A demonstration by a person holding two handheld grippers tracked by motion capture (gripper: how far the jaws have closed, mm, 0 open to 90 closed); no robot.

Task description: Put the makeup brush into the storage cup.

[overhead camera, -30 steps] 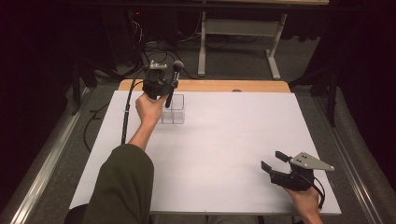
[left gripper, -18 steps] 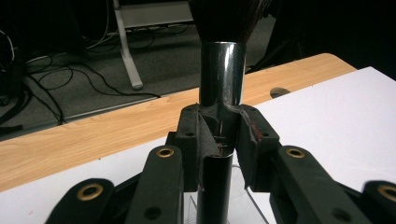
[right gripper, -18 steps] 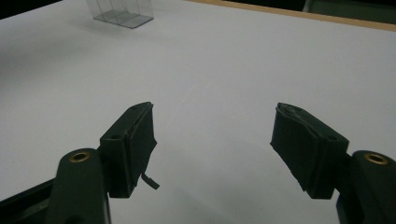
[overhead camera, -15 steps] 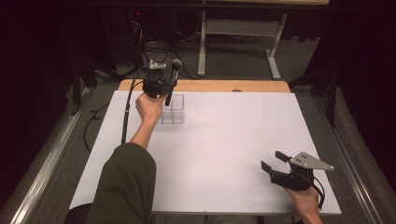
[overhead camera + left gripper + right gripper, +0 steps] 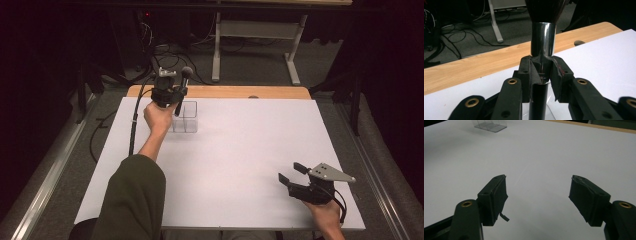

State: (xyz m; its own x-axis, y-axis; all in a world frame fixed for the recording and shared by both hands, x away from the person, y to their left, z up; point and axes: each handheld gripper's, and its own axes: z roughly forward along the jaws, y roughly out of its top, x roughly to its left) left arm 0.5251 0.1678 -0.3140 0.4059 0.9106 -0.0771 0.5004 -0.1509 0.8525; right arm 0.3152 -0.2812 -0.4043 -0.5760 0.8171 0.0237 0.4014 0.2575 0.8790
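Note:
My left gripper (image 5: 173, 95) is shut on a makeup brush (image 5: 183, 85) with a black handle, a silver ferrule and dark bristles on top. In the left gripper view the pads (image 5: 557, 75) clamp the brush (image 5: 543, 37) just below the ferrule. The brush stands tilted, its lower end over or inside a clear plastic box (image 5: 186, 121) at the far left of the white table (image 5: 240, 150). My right gripper (image 5: 289, 171) rests near the front right corner, open with nothing between its fingers (image 5: 494, 195). From there the clear box (image 5: 490, 125) lies far off.
A wooden strip (image 5: 235, 92) runs along the table's far edge. Beyond it are cables on the floor and a white desk frame (image 5: 255, 45). A green sleeve (image 5: 132, 200) reaches in from the front left.
The left gripper and brush have dipped very slightly toward the box. The right gripper has stayed still.

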